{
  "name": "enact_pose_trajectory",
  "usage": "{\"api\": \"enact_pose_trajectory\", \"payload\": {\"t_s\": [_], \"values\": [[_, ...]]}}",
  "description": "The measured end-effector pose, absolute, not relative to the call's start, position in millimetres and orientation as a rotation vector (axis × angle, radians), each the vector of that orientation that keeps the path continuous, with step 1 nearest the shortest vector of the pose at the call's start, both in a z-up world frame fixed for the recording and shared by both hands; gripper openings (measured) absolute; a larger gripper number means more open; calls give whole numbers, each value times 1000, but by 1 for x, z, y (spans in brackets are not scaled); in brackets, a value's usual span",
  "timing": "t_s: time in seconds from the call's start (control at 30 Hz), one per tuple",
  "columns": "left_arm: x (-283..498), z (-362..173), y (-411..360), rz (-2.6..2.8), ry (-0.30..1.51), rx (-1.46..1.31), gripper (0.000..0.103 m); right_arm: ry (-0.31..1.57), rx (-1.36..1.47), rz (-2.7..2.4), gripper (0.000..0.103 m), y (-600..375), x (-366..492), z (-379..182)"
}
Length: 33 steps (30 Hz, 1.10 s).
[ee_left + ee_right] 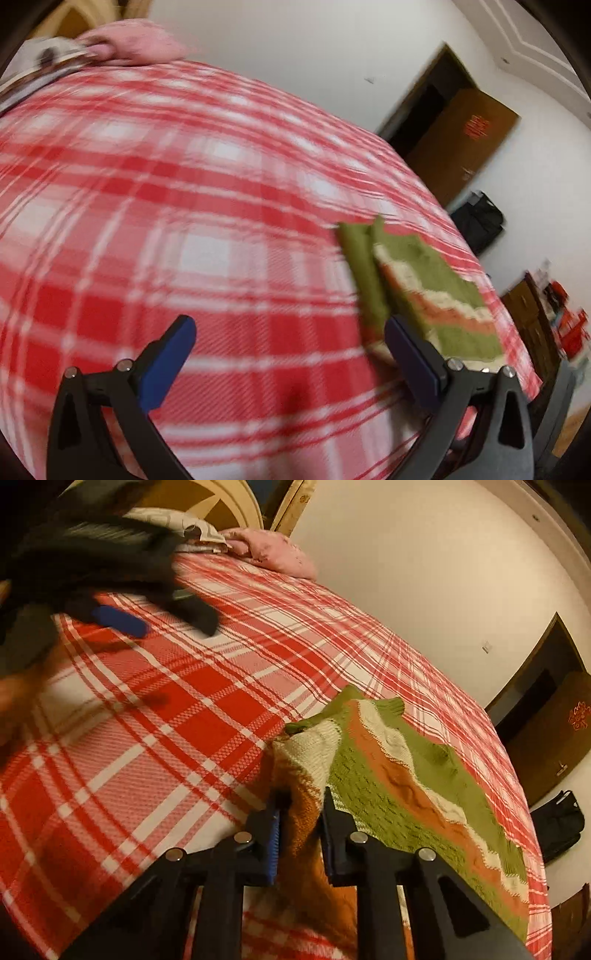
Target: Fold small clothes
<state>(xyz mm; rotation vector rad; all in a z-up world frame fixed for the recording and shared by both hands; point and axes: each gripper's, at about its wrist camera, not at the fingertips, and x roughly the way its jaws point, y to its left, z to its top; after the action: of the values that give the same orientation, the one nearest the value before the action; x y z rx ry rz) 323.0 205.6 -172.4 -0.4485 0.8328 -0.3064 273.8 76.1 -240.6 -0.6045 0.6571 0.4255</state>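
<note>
A small knitted sweater (399, 775) with green, orange and cream stripes lies on a red and white plaid bed cover (166, 709). My right gripper (301, 812) is shut on a bunched part of the sweater near its left edge. My left gripper (291, 339) is open and empty above the cover, with the sweater (436, 291) just beyond its right finger. In the right wrist view the left gripper (122, 622) shows blurred at the upper left, away from the sweater.
A pink pillow (273, 554) and a patterned one lie at the head of the bed by a wooden headboard (207, 502). A brown door (461, 147), a black bag (480, 221) and a wooden cabinet (532, 325) stand by the white wall on the right.
</note>
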Motion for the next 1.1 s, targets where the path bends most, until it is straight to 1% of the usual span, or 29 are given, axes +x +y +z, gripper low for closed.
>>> {"api": "enact_pose_trajectory", "payload": {"t_s": [0.13, 0.27, 0.37, 0.47, 0.5, 0.53, 0.57, 0.6, 0.63, 0.77, 1.1], "values": [[365, -169, 183, -395, 838, -446, 103, 665, -578, 432, 18, 70, 275, -241], [418, -187, 146, -520, 951, -458, 103, 676, -558, 434, 18, 67, 276, -240], [442, -205, 126, -508, 1010, -431, 102, 681, -556, 436, 18, 66, 276, -241], [453, -211, 112, -498, 1008, -376, 93, 682, -563, 441, 18, 65, 278, -241], [453, -211, 110, -506, 1011, -375, 81, 681, -565, 442, 18, 65, 278, -241], [454, -212, 108, -527, 1021, -380, 52, 680, -567, 444, 18, 64, 279, -241], [455, -215, 105, -564, 1042, -381, 34, 680, -568, 447, 18, 63, 280, -241], [453, -215, 103, -557, 1041, -356, 24, 676, -572, 447, 18, 62, 280, -241], [452, -212, 105, -561, 1023, -352, 20, 671, -579, 447, 18, 60, 280, -240], [448, -205, 105, -572, 993, -366, 16, 657, -576, 448, 17, 51, 279, -234], [446, -175, 96, -587, 910, -424, 14, 609, -489, 387, 12, -5, 280, -204]]}}
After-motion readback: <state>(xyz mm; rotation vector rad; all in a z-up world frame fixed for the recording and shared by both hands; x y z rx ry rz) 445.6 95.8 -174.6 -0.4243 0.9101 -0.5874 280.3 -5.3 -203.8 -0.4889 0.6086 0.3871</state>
